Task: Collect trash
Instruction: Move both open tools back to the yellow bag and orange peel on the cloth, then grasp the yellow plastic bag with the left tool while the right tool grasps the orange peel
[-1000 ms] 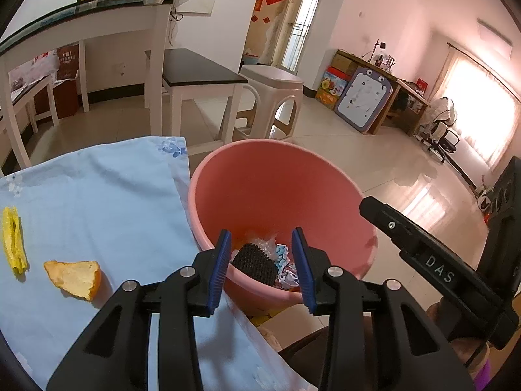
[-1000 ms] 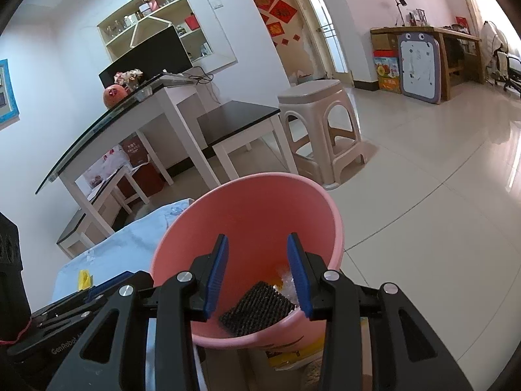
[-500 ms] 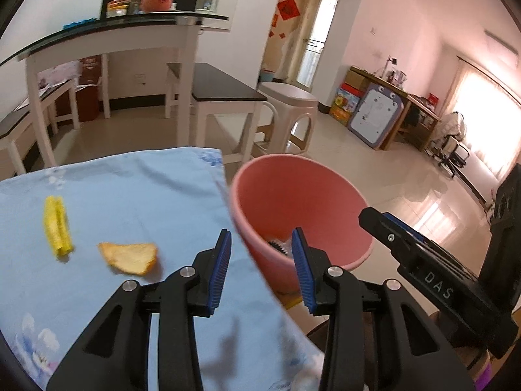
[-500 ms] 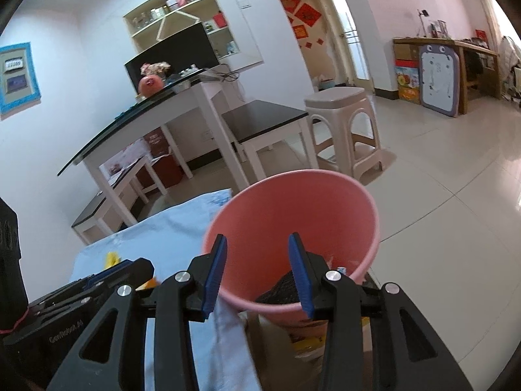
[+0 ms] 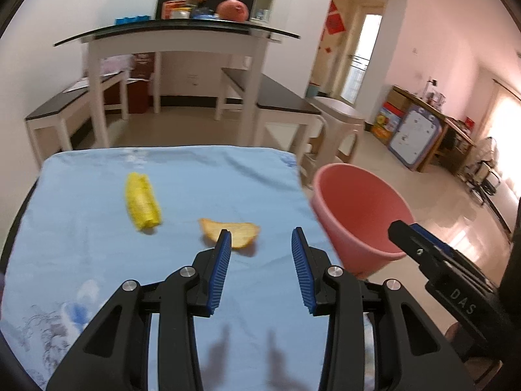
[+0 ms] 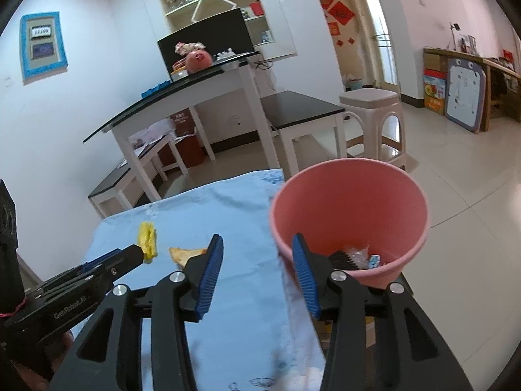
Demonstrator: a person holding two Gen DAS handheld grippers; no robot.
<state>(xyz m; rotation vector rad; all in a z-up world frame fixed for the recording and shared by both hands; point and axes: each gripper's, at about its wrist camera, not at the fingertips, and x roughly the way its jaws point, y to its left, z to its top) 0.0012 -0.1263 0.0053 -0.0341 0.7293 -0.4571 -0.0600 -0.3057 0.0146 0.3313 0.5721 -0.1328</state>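
- Writing: "DAS" reads on the right gripper (image 6: 257, 272) body in the left wrist view; "GenRobot.AI" reads on the left gripper (image 5: 260, 265) body in the right wrist view
- Left gripper: held above the blue cloth (image 5: 81, 228), pointing forward and down, jaws spread wide, nothing between them
- Right gripper: over the cloth's right edge, jaws spread wide, nothing held
- Orange peel (image 5: 229, 229): flat on the cloth, just ahead of the left gripper's left fingertip
- Yellow peel (image 5: 142, 201): on the cloth, further ahead and left, apart from the orange one
- Pink bin (image 6: 350, 218): beside the cloth's right edge, just ahead of the right gripper; dark mesh piece (image 6: 342, 258) and wrappers (image 6: 366, 257) at its bottom
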